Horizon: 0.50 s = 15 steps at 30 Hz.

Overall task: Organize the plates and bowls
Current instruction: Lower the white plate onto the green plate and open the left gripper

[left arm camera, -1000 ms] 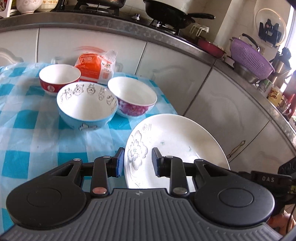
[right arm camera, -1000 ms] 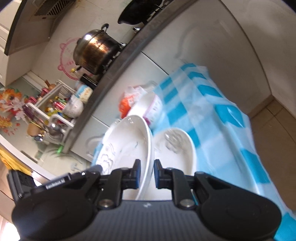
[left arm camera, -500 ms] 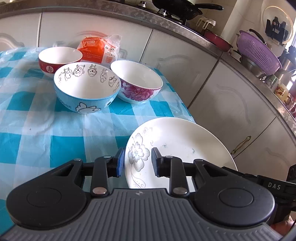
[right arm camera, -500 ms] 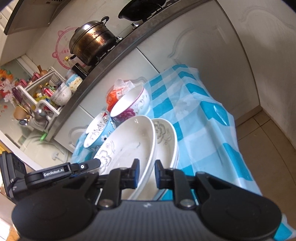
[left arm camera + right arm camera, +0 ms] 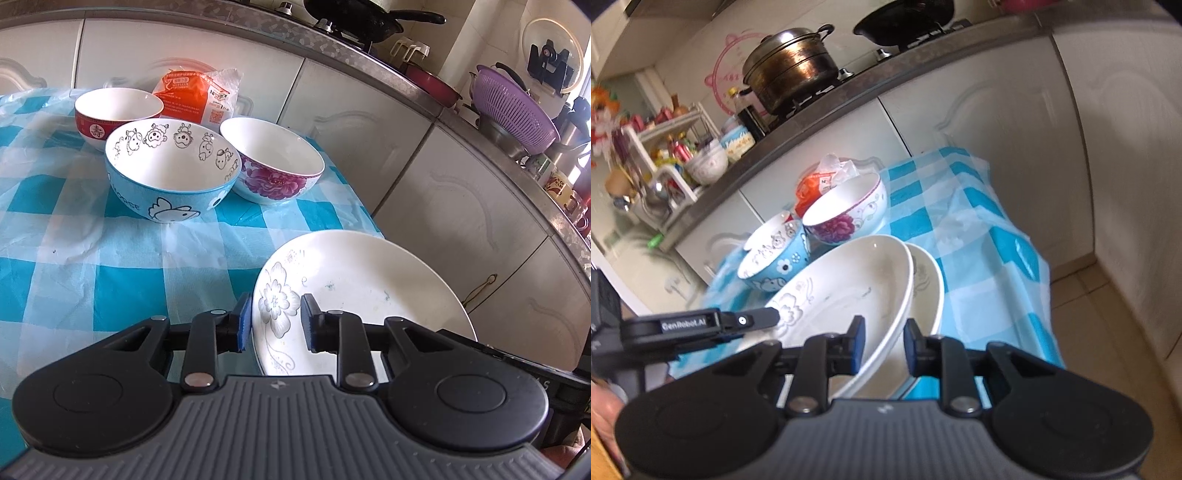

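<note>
The upper plate (image 5: 849, 291) was straddled by both tongs, parted; three bowls (image 5: 173, 173) were crowded behind, toward the table's far edge.

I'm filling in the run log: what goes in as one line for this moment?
left claw: around plate rim | right claw: around opposite rim | second plate: underneath | bowls: on table, untouched

White cabinets (image 5: 461, 206) under grey counter (image 5: 849, 96); beige floor tiles (image 5: 1108, 317); daylight.
</note>
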Each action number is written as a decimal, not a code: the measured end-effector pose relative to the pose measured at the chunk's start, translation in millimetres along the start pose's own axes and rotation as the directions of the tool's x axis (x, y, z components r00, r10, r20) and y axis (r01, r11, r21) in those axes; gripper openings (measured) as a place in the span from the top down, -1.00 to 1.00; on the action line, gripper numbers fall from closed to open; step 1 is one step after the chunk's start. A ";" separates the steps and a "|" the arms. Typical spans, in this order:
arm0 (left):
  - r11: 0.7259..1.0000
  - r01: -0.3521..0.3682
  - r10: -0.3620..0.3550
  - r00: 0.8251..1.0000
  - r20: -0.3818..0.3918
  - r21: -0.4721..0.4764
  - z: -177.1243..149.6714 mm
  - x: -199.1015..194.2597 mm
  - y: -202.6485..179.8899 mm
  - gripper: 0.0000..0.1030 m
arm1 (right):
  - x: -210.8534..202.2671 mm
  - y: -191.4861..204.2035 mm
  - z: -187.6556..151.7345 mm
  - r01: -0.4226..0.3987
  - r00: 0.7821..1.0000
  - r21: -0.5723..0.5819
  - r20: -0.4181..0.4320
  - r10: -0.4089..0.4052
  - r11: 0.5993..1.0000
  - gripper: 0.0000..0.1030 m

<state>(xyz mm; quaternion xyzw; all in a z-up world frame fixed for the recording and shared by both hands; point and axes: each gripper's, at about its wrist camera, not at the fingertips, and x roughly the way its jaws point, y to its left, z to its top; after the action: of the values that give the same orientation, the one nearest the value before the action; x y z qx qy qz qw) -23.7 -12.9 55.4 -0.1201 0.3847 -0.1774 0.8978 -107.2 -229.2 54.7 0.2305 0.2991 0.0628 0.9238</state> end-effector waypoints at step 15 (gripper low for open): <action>1.000 -0.003 0.003 1.000 -0.006 -0.029 -2.4 5.8 8.3 0.48 | 8.4 29.4 -6.6 0.155 0.988 -0.248 0.034 -0.151 0.956 0.48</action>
<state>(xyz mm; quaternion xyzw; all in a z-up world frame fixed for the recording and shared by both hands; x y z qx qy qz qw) -19.9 -7.9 47.1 -0.1319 0.3903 -0.1708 0.8950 -103.6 -198.5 59.2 0.0889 0.2989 0.0267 0.9498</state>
